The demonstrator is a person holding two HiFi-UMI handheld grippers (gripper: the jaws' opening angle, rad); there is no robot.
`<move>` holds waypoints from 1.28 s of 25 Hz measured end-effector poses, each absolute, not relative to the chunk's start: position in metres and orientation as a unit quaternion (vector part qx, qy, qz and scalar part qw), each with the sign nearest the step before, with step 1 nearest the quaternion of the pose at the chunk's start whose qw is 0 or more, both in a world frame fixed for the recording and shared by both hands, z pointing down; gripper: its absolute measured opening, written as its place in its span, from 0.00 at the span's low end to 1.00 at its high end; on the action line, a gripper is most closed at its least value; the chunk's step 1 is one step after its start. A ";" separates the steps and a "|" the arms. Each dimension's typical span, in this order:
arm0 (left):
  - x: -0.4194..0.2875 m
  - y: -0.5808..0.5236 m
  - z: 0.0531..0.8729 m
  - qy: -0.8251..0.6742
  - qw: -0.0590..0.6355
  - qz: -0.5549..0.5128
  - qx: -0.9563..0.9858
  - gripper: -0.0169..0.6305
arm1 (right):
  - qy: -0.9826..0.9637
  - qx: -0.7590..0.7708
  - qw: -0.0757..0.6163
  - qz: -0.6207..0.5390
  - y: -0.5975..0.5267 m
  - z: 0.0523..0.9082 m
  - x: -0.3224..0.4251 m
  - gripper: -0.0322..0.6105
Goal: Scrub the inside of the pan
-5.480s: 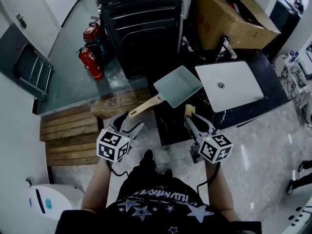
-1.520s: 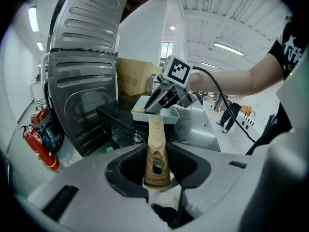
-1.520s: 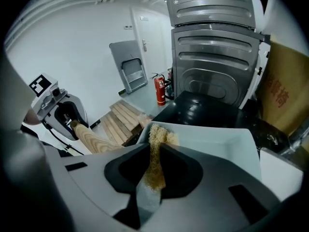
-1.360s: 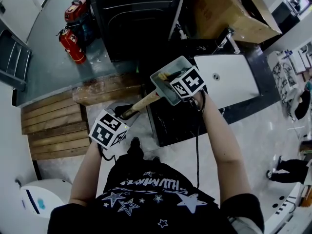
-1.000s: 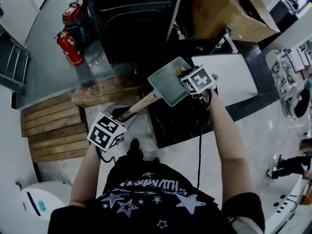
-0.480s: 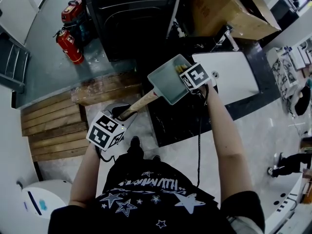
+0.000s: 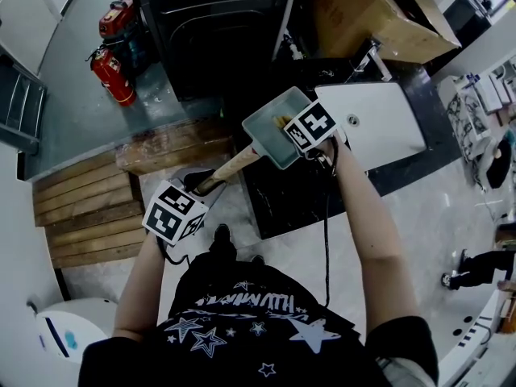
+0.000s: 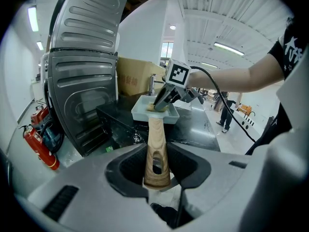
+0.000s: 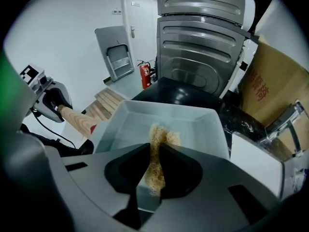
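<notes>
A square grey pan [image 7: 266, 131] with a wooden handle [image 7: 234, 166] is held out over the black countertop. My left gripper [image 7: 205, 185] is shut on the end of the handle [image 8: 155, 149]. My right gripper [image 7: 286, 124] reaches into the pan from the right, shut on a tan fibrous scrubber [image 9: 159, 139]. The scrubber's tip rests on the pan's floor [image 9: 135, 129] near the middle. In the left gripper view the pan [image 8: 155, 115] shows end-on, with the right gripper [image 8: 161, 100] dipping into it.
Under the pan lies the black countertop [image 7: 298, 196], with a white sink [image 7: 379, 123] and faucet [image 7: 371, 59] to the right. Behind stand a dark appliance [image 7: 210, 31] and a cardboard box [image 7: 379, 14]. Red fire extinguishers [image 7: 109, 67] and wooden steps [image 7: 89, 208] are at the left.
Both grippers came up from near the body; the pan is now held off the counter. Over the last second the right gripper slid the scrubber leftward inside the pan.
</notes>
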State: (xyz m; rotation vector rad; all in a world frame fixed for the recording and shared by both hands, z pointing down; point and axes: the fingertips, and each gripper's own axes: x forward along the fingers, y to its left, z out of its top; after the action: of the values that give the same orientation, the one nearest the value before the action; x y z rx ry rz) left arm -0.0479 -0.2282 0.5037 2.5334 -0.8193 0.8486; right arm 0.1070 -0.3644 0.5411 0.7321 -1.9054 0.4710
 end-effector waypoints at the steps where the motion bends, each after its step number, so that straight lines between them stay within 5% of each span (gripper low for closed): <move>1: -0.048 -0.229 0.504 -0.289 0.172 0.299 0.893 0.23 | -0.790 0.293 0.500 0.201 -0.359 0.541 0.101 0.16; 17: -0.048 -0.228 0.504 -0.294 0.170 0.304 0.890 0.23 | -0.817 0.222 0.467 0.254 -0.321 0.535 0.057 0.16; 32: -0.048 -0.228 0.504 -0.293 0.170 0.306 0.890 0.23 | -0.788 0.390 0.431 0.203 -0.386 0.513 0.169 0.16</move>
State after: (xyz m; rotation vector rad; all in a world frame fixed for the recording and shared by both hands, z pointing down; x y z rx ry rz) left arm -0.0478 -0.2278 0.5039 2.5279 -0.8310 0.8691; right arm 0.1688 -0.3864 0.5131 0.9722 -1.9651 0.5050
